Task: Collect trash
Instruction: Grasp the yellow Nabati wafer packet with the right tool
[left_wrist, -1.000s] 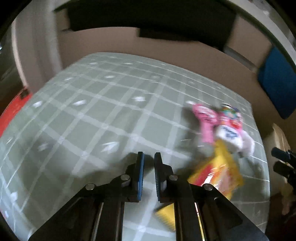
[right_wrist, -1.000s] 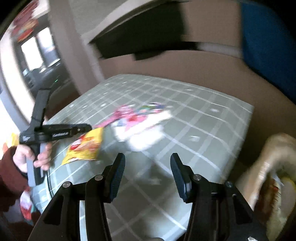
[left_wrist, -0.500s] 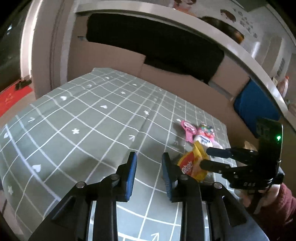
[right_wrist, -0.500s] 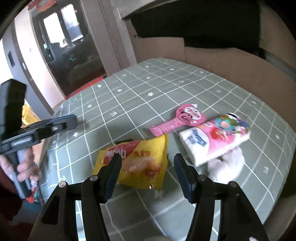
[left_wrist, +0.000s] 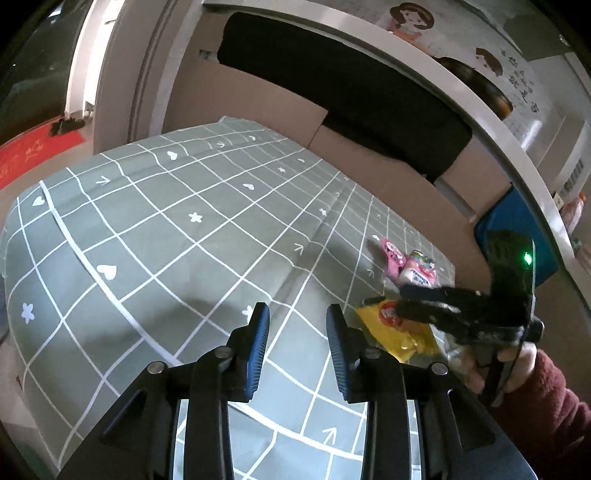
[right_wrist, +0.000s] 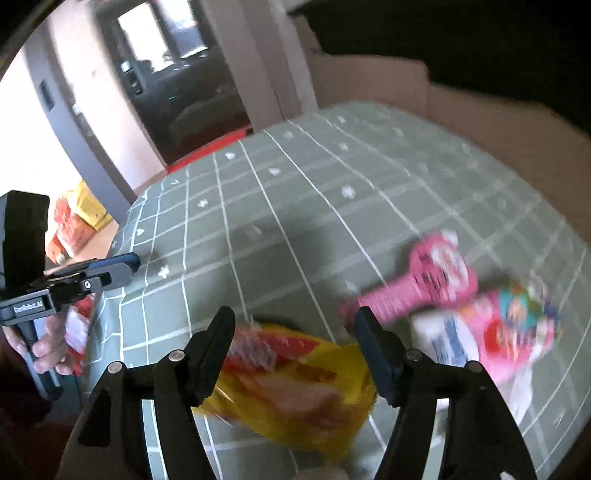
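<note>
Right gripper (right_wrist: 295, 332), jaws spread wide, poised low over the yellow bag (right_wrist: 295, 387), one jaw on each side of its near end; contact can't be judged, view blurred. Bag lies on the green checked tabletop (right_wrist: 295, 206). Just beyond the bag: pink fan (right_wrist: 424, 280) and pink pack (right_wrist: 491, 325), side by side. Left gripper (left_wrist: 297, 332), jaws apart, holding nothing, left of the bag over bare cloth.

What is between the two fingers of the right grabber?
In the right wrist view, the open right gripper has the crinkly yellow snack bag lying between its fingers, on the green checked tablecloth.
</note>
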